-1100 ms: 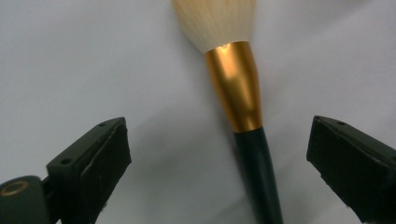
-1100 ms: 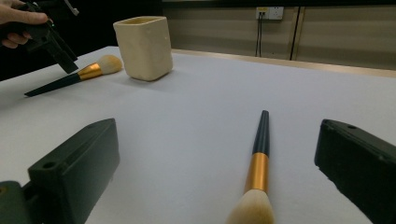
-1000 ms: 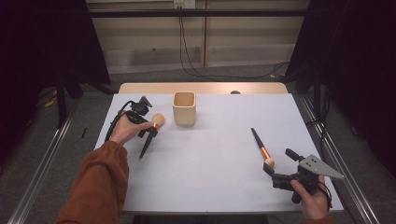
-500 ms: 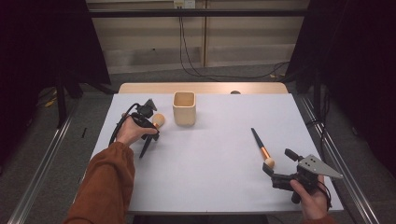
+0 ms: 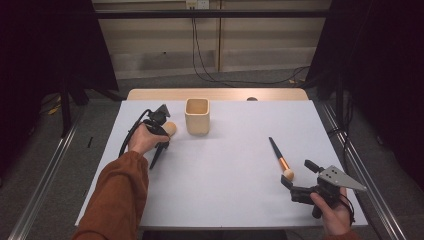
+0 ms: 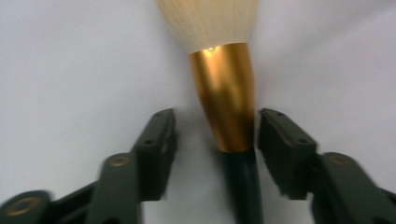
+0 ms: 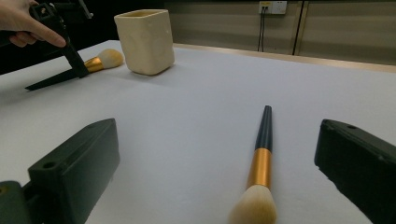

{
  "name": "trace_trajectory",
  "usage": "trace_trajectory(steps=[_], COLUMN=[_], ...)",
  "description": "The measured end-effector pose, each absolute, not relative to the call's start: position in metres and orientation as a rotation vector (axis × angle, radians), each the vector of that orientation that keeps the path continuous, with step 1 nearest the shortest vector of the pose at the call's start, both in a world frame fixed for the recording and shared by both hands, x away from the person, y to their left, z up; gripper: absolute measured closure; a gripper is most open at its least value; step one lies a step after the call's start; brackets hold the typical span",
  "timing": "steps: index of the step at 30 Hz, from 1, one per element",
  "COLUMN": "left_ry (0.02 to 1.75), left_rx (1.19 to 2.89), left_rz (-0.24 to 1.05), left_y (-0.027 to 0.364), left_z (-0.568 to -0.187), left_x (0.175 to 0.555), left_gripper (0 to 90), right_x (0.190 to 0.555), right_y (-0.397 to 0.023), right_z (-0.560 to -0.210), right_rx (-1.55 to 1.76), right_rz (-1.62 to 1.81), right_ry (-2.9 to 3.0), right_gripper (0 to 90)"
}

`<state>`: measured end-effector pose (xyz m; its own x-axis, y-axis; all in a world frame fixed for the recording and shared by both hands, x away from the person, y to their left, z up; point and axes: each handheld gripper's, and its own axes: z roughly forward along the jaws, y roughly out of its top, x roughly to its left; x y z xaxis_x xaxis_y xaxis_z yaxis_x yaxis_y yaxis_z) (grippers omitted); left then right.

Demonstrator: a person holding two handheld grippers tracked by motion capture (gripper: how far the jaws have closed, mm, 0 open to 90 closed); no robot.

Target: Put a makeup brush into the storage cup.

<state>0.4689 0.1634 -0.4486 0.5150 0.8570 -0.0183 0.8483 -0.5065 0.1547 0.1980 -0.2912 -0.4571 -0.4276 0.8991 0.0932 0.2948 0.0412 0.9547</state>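
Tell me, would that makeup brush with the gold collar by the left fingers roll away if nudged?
Probably: the black-handled, gold-collared makeup brush has a round, tapered body, so it would likely roll in a curve. Its shiny collar looks slippery for the left gripper. The handle seems stiff, its cream bristles soft.

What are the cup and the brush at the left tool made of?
Cup: likely matte ceramic or stoneware; cream, thick-walled, slightly uneven surface. Makeup brush: shiny gold metal-looking ferrule with a bright glint, dark smooth handle, possibly plastic or lacquered wood, and soft cream bristles.

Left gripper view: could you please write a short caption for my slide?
Left gripper closing its jaws around the gold collar of a makeup brush lying on the white table, pads not yet touching.
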Motion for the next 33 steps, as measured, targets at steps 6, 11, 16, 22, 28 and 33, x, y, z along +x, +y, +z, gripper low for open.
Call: trace_trajectory(steps=[6,11,16,22,28,33], left_ry=[1.489,1.529,1.546,1.545,1.532,1.543], left_rx=[2.618,2.613,2.627,2.621,2.626,2.573], left_rz=[0.082,0.041,0.018,0.007,0.009,-0.024], left_y=[0.1652,0.1651,0.1649,0.1658,0.167,0.1731], left_z=[-0.4476,-0.4471,-0.4471,-0.4464,-0.4454,-0.4449], left_x=[0.4693,0.4697,0.4704,0.4705,0.4705,0.4689], left_gripper=[60.9,69.9,71.5,71.9,72.0,72.1], right_x=[0.1976,0.1973,0.1972,0.1968,0.1973,0.1974], right_y=[-0.2918,-0.2912,-0.2917,-0.2921,-0.2915,-0.2918], right_z=[-0.4575,-0.4574,-0.4576,-0.4577,-0.4576,-0.4576], right_rx=[1.2,1.204,1.2,1.206,1.209,1.21], right_rz=[1.402,1.404,1.402,1.405,1.403,1.401], right_ry=[1.775,1.774,1.776,1.771,1.771,1.771], right_gripper=[0.0,0.0,0.0,0.0,0.0,0.0])
